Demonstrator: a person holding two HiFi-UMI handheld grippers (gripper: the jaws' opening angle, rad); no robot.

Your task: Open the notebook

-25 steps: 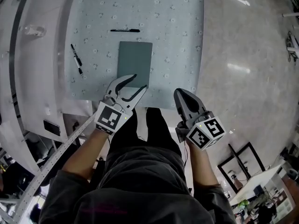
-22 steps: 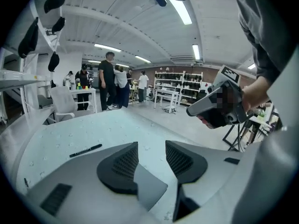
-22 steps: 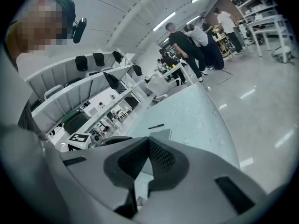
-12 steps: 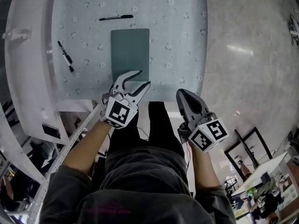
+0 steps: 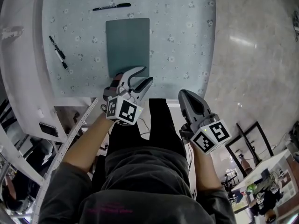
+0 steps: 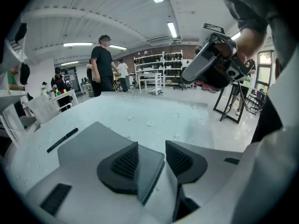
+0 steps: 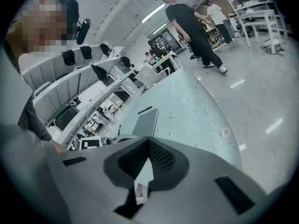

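A closed grey-green notebook lies flat on the pale flowered table. My left gripper is at the notebook's near right corner. In the left gripper view that corner sits between the two jaws, which stand a little apart and do not clamp it, so the left gripper is open. My right gripper hangs shut and empty off the table's near edge, to the right of the left one. In the right gripper view its jaws meet at the right gripper, and the notebook shows beyond.
A black pen lies beyond the notebook's far edge and a second pen to its left. A white partition borders the table's left side; polished floor lies to the right. People stand far off in both gripper views.
My left gripper has moved forward onto the notebook's near right corner and its jaws have narrowed around it. The right gripper has stayed shut in about the same place.
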